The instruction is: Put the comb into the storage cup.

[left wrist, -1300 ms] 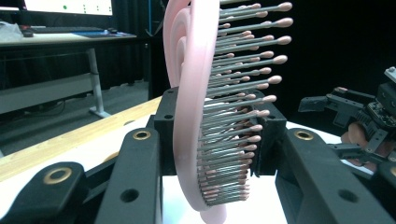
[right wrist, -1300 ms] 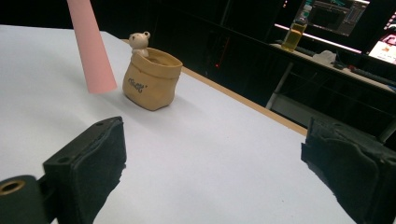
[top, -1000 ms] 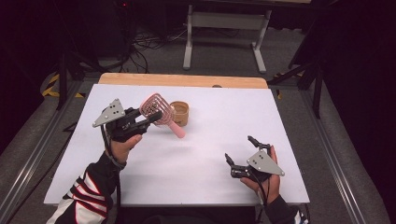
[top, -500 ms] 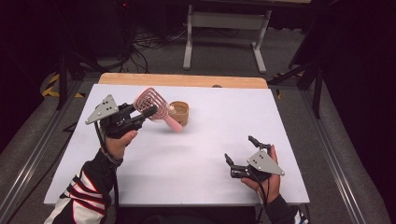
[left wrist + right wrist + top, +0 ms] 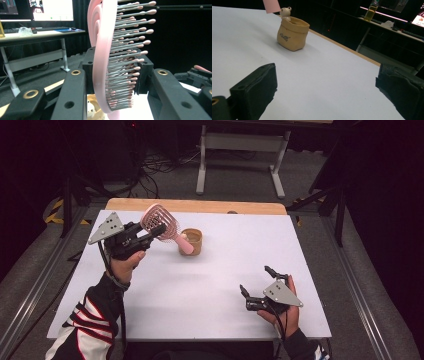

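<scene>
My left gripper (image 5: 150, 234) is shut on the head of a pink hairbrush (image 5: 159, 221), held above the left part of the white table (image 5: 200, 295). The brush's handle (image 5: 185, 245) slants down toward a tan sack-shaped cup (image 5: 192, 241). In the left gripper view the jaws clamp the brush (image 5: 103, 62) on both sides, bristles to the right, and the cup (image 5: 94, 110) lies below. My right gripper (image 5: 255, 281) rests open near the table's front right with nothing between its jaws. In the right gripper view (image 5: 327, 90) the cup (image 5: 292, 33) with a small bear figure (image 5: 285, 11) stands ahead.
A wooden strip (image 5: 195, 206) runs along the table's far edge. Behind it stand a metal frame (image 5: 240, 150) and floor cables (image 5: 165, 160). A desk with a monitor (image 5: 52, 10) and a bottle (image 5: 372, 11) lie beyond the table.
My left gripper has carried the brush slightly to the left and up, away from the cup. The right gripper has stayed put.
</scene>
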A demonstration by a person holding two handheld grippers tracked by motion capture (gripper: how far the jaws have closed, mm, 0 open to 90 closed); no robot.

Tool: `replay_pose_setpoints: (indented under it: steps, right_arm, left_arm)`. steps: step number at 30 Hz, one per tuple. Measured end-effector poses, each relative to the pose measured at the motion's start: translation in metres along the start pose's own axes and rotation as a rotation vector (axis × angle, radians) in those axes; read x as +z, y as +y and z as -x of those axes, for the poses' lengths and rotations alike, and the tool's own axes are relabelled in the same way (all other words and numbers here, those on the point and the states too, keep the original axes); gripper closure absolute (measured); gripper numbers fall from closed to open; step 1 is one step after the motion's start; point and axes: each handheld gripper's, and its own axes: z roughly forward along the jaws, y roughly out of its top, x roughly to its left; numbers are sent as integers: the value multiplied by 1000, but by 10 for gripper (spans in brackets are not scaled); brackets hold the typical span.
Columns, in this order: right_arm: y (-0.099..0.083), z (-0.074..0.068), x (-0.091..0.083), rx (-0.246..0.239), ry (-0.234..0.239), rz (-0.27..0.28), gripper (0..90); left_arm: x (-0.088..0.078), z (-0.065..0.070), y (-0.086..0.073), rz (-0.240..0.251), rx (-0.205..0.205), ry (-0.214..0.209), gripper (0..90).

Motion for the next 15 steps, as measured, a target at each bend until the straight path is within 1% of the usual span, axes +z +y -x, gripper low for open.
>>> replay_pose_setpoints:
  steps: [6, 7, 9, 10, 13, 15]
  right_arm:
    - [0, -1, 1, -4, 3, -7, 37]
    - [-1, -1, 2, -4, 9, -6, 38]
    - [-1, -1, 2, -7, 10, -9, 38]
    - [-1, -1, 2, -5, 12, -7, 39]
    - [-1, -1, 2, -6, 11, -9, 40]
    - [-1, -1, 2, -6, 13, -9, 40]
  left_arm:
    - [7, -4, 6, -10, 5, 11, 636]
    - [10, -6, 7, -13, 5, 13, 637]
    - [12, -7, 7, -18, 6, 14, 636]
    - [16, -9, 8, -20, 7, 20, 637]
    - [21, -11, 9, -18, 3, 22, 637]
    - [23, -13, 11, -24, 4, 24, 637]
